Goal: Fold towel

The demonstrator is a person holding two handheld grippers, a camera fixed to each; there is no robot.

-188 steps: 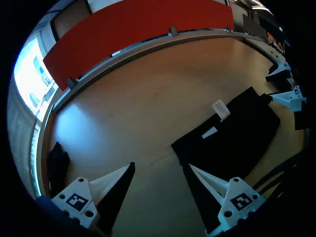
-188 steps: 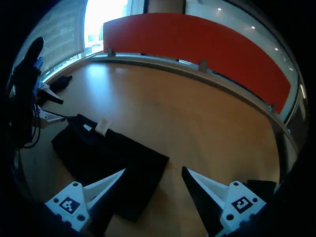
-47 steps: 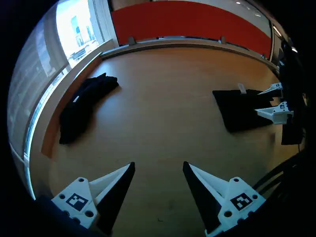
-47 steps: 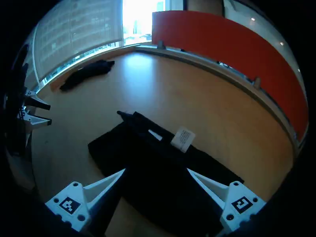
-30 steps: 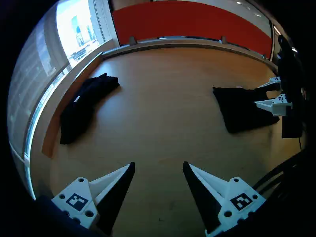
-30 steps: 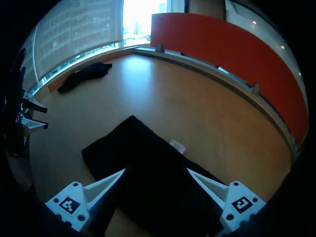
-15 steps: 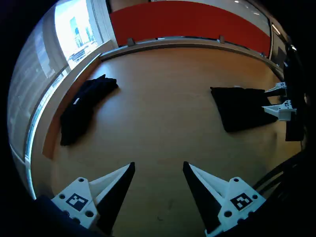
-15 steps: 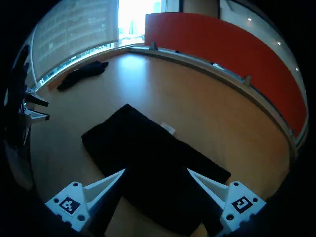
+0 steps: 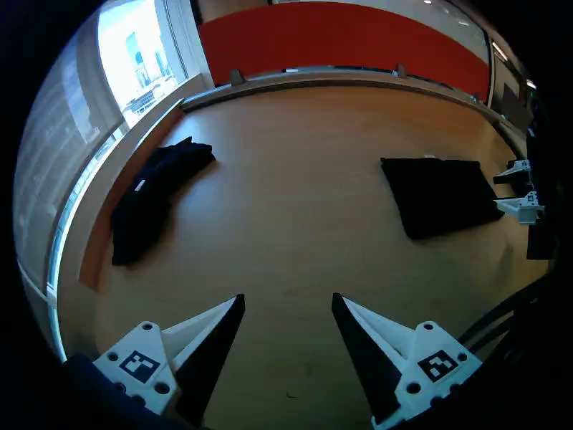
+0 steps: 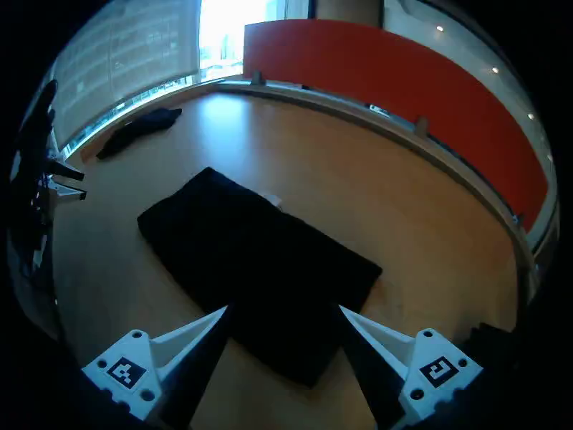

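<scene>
A black towel (image 10: 258, 261) lies folded flat as a rectangle on the wooden table (image 10: 401, 208); a bit of white label (image 10: 273, 200) peeks out at its far edge. My right gripper (image 10: 284, 309) is open, hovering over the towel's near edge and holding nothing. In the left gripper view the same towel (image 9: 437, 195) lies at the right, with the right gripper (image 9: 497, 190) at its far-right edge. My left gripper (image 9: 286, 297) stands open over bare wood, well away from the towel. It appears small at the far left (image 10: 76, 183) in the right gripper view.
A crumpled pile of black cloth (image 9: 152, 193) lies by the table's window-side edge, also seen as dark cloth (image 10: 140, 127) far off. A red panel (image 9: 344, 36) stands along the back rim. Bare wood (image 9: 294, 201) stretches between the pile and the towel.
The right gripper has drawn back from the towel, which now lies flat with its label almost hidden. The left gripper has hardly moved.
</scene>
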